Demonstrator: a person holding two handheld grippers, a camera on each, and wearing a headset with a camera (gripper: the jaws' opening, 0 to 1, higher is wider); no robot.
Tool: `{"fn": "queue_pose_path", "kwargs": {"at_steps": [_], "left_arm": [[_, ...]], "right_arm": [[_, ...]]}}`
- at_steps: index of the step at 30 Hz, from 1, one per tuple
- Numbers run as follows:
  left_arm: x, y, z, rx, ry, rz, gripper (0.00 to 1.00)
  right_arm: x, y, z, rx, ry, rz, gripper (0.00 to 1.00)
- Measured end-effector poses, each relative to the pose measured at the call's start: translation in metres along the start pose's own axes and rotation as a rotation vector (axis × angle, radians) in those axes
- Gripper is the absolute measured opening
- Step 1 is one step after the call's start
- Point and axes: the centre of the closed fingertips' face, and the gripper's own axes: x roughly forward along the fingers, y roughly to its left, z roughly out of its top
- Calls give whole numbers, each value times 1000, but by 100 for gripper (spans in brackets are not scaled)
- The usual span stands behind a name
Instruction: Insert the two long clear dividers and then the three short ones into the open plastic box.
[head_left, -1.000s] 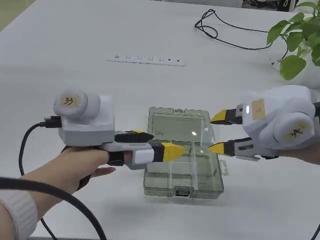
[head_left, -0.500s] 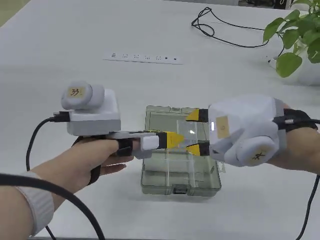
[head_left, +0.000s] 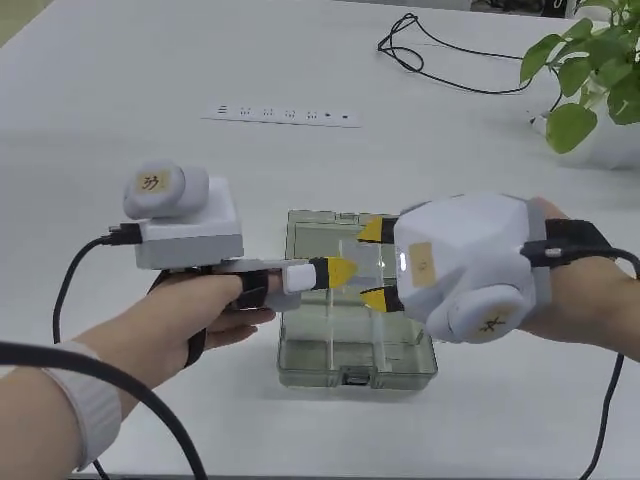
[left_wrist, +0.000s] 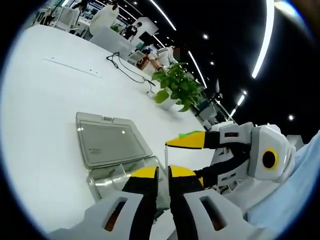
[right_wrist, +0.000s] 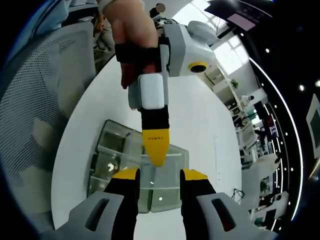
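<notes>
The head view is looking forward and down from close above the desk (head_left: 120, 80), taking in the box (head_left: 330, 370) from the person's side. The left gripper view is riding low, looking along its fingers (left_wrist: 145, 175) across the box towards the plant (left_wrist: 177, 87). The right gripper view is looking steeply down on the box and back towards the person. All three are sharing the box.
</notes>
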Motion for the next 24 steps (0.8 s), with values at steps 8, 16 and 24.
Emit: {"fn": "queue_pose_path", "kwargs": {"at_steps": [8,16,24], "left_arm": [[3,-5,0,-4,1,-12,0],[0,-5,-1,-8,15,-23,0],[1,-5,-1,-7,18,-24,0]], "right_arm": [[0,0,4,0,-6,0,32],[-2,2,7,-3,-15,8,32],[-2,5,11,11,-41,35,37]]}}
